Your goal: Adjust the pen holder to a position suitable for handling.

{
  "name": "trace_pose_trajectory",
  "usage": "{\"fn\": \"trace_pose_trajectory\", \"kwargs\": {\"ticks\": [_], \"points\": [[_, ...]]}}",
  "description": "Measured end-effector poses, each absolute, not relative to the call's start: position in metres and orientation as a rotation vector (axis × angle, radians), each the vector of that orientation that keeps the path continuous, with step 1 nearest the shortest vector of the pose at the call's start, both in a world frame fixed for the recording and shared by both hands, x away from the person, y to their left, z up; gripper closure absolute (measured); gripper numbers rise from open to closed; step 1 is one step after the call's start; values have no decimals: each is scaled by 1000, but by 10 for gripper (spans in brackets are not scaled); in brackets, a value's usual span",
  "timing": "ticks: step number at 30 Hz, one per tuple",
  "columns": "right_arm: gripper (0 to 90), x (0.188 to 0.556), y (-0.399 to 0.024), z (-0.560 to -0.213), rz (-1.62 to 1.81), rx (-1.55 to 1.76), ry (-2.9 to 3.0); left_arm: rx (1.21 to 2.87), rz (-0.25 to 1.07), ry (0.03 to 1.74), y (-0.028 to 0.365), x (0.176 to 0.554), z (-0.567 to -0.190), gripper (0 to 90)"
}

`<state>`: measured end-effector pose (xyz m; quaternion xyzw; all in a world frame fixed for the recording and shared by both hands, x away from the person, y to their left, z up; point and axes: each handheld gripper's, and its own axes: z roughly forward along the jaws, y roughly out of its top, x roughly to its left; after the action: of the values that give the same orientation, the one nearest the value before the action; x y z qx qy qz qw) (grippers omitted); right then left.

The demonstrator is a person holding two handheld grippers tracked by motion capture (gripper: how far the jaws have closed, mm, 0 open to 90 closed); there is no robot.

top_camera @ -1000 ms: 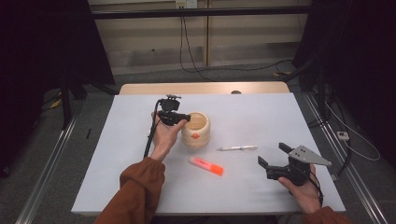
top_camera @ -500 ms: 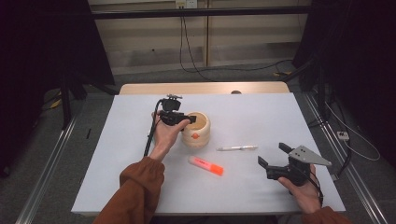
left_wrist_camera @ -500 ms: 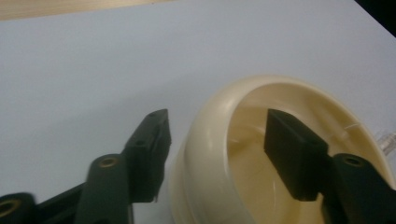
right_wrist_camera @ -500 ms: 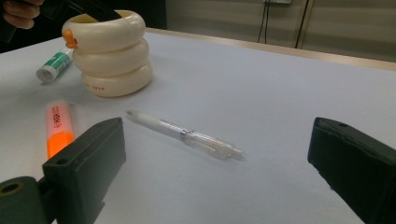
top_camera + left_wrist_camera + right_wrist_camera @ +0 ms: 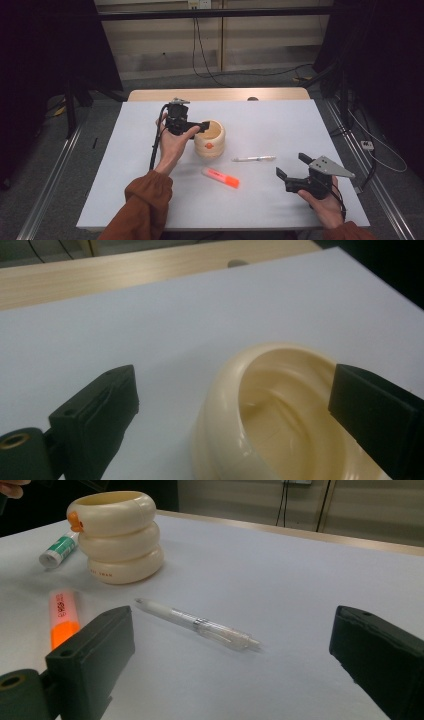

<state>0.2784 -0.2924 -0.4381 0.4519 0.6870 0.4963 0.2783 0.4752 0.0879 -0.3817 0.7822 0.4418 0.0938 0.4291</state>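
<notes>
High view, near edge: right gripper (image 5: 290,167) held low over the table (image 5: 125,200) at the person's right, jaws wide apart, nothing between them.
Right gripper view: clear pen (image 5: 200,625) lies flat just ahead between the spread jaws, untouched; orange highlighter (image 5: 62,615) to its left.
Mid table: highlighter and pen both lie loose in front of the cream pen holder (image 5: 210,139), pen to the right, highlighter nearer the person.
Behind the holder: a green-and-white marker (image 5: 57,550) lies on the table, touching or just beside the holder's base; can't tell which.
Left gripper (image 5: 197,127): at the holder's rim, jaws have just been opening and now stand wide; one jaw outside the wall, the other over the mouth, pads not pressing on anything.
Holder contents: left gripper view looks into the bowl; the part in sight is bare, bottom partly hidden by the jaw.
Holder state: upright, three stacked rings, small orange tab at the top ring.
Risk 1: left jaws straddle the wall, so a careless pull-back could catch the rim and tip or drag the holder.
Risk 2: pen is thin, round and slick; an off-centre pinch would probably roll it away or let it pivot.
Risk 3: a dragged holder could push the marker behind it.
</notes>
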Motion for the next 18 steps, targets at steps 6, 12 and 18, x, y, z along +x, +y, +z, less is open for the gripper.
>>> {"fn": "trace_pose_trajectory", "kwargs": {"ticks": [6, 12, 18], "points": [[38, 279, -292, -438, 1331, 1212, 1845, 1885, 266, 1093, 103, 467, -373, 56], [38, 279, -292, -438, 1331, 1214, 1844, 1833, 299, 1108, 119, 462, -368, 54], [38, 278, -292, -438, 1329, 1209, 1845, 1850, 390, 1132, 127, 454, -363, 53]]}}
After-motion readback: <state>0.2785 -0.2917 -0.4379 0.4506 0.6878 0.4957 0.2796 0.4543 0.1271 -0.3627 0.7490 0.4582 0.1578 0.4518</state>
